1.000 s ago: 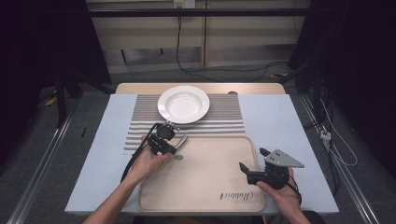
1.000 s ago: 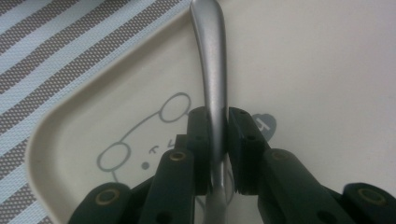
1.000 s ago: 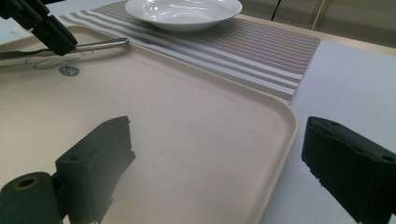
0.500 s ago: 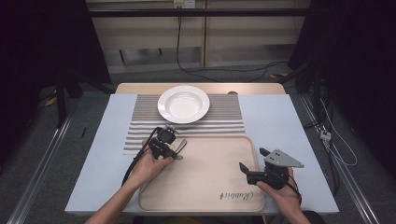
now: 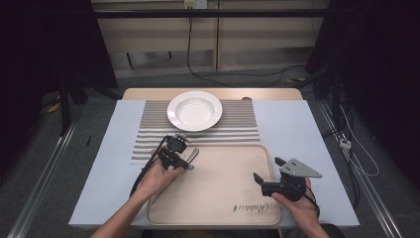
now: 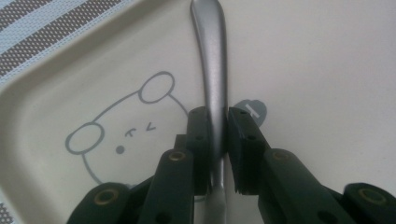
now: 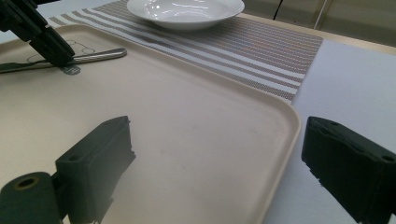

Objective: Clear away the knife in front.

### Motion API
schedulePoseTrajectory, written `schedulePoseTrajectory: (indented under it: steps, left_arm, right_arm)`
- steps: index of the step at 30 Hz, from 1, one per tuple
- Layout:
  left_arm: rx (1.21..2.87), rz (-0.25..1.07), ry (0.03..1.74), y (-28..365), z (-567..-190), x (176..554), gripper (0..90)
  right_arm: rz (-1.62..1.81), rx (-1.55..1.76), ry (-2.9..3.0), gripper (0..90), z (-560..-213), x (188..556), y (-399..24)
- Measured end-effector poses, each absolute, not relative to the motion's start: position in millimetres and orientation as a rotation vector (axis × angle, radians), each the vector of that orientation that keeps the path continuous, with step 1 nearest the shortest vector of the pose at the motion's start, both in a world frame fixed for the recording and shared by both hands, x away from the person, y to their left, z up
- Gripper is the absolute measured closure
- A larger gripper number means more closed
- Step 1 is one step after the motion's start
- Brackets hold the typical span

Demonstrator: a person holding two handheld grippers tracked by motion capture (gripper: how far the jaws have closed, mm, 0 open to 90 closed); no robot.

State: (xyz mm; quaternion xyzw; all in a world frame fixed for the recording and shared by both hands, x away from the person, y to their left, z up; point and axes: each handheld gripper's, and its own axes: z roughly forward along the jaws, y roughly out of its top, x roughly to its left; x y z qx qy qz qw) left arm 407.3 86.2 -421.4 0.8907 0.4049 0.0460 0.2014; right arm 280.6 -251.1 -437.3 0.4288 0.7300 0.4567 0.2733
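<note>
A silver piece of cutlery [image 6: 212, 60] lies in the far left corner of the beige tray [image 5: 223, 198], over a printed bear face. My left gripper [image 6: 217, 135] is shut on its handle, both pads pressed against the metal. In the high view the left gripper [image 5: 185, 161] sits at that tray corner with the cutlery [image 5: 192, 154] poking out to the right. The right gripper view shows the left gripper [image 7: 56, 49] on the cutlery [image 7: 100, 55] too. My right gripper [image 5: 267, 169] hovers over the tray's right edge, open with nothing between its jaws [image 7: 219, 135].
A white deep plate [image 5: 194, 110] stands on a striped placemat [image 5: 237, 129] beyond the tray. A pale blue cloth [image 5: 292, 129] covers the table. The tray's near rim [image 7: 280, 116] runs between my right jaws.
</note>
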Motion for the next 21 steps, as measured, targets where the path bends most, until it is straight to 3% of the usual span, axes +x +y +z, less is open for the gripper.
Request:
schedulePoseTrajectory:
  steps: [12,15,16,21]
  left_arm:
    - [2.489,0.066,1.128,88,-421,409,78.8]
    - [2.465,0.049,1.118,90,-418,409,72.1]
    - [2.461,0.071,1.107,91,-416,409,60.8]
    - [2.431,0.182,1.013,92,-410,408,53.8]
  right_arm:
    - [1.235,1.154,1.969,9.4,-438,281,-252]
    - [1.236,1.157,1.970,9.4,-438,281,-252]
    - [1.238,1.155,1.970,9.4,-438,281,-252]
    - [1.239,1.154,1.973,9.4,-438,282,-252]
